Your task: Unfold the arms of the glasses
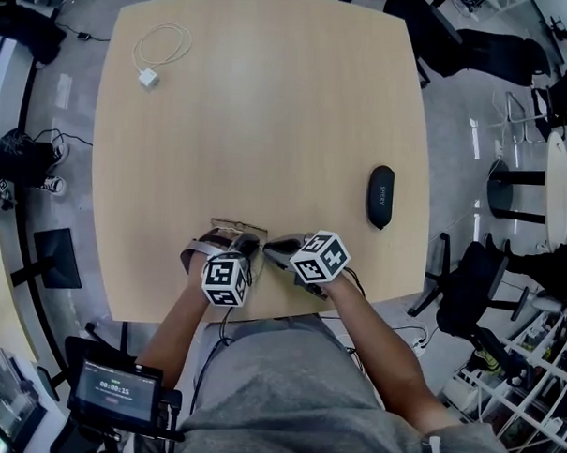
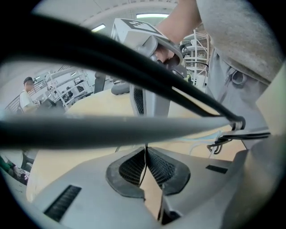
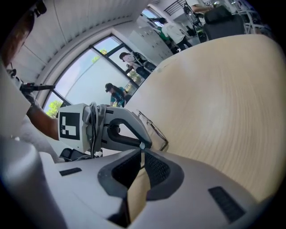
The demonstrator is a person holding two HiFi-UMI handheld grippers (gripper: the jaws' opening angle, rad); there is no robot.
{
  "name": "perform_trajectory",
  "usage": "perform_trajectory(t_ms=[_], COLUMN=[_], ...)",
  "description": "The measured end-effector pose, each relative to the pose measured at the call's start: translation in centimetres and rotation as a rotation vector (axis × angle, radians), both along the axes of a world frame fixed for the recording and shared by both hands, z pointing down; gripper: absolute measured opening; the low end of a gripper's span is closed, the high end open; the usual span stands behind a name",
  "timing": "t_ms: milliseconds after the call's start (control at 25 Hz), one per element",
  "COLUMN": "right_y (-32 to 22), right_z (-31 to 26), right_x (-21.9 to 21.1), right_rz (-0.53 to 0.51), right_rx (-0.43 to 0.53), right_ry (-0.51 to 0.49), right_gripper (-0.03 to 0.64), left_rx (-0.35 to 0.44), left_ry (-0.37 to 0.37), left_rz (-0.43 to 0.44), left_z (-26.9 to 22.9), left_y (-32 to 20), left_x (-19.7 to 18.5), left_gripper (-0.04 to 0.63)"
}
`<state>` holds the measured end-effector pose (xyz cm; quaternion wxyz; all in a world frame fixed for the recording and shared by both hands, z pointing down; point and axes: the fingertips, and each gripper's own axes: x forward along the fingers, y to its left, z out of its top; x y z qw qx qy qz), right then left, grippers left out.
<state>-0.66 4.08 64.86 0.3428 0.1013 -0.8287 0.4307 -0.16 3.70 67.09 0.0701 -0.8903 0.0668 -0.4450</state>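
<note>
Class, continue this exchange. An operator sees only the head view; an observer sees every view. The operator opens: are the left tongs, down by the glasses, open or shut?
Observer: Shut. The left gripper view shows the left tongs meeting at their tips.
Operator: And the right tongs?
Observer: Their tips meet too, in the right gripper view.
Operator: Do they hold the glasses?
Observer: Can't tell; that view shows a thin-rimmed lens just beyond their tips.

Light wood counter point(image 1: 270, 98) in view. White charger point(image 1: 148, 77) with looped cable lies at its far left corner. Black oval case point(image 1: 380, 196) lies flat near the right edge. Screen device point(image 1: 115, 389) sits off the counter's near-left corner.
</note>
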Motion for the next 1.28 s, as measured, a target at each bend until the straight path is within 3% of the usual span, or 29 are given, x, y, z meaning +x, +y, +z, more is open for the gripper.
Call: perform_trajectory(t_ms=[120, 320, 440, 720, 920, 1280], right_y=[0.0, -2.2, -1.8, -1.0, -2.5, -5.1], right_z=[0.0, -0.2, -0.2, 2.8, 2.7, 2.5], right_x=[0.6, 1.3, 0.2, 0.0, 1.1, 2.9], right_rz=[-0.054, 0.023, -0.036, -0.122, -0.154, -0.126], right_rx=[0.021, 0.060, 0.085, 0.142, 0.245, 0.305], right_ry=[0.030, 0.040, 0.056, 0.224, 0.325, 0.384], right_gripper=[0.012, 0.012, 0.012, 0.011, 0.011, 0.011], left_rx=[-0.013, -0.008, 0.000, 0.030, 0.026, 0.038], left_ry=[-0.013, -0.010, -0.004, 0.021, 0.019, 0.021], left_rz=[0.007, 0.027, 0.033, 0.082, 0.134, 0.255], left_z=[0.4, 0.7, 0.3, -0.3, -0.2, -0.7], left_y=[0.3, 0.9, 0.9, 1.1, 2.4, 4.5], left_x=[-0.8, -1.0, -0.8, 0.4, 0.2, -0.7], left_gripper=[0.018, 0.018, 0.018, 0.018, 0.018, 0.020])
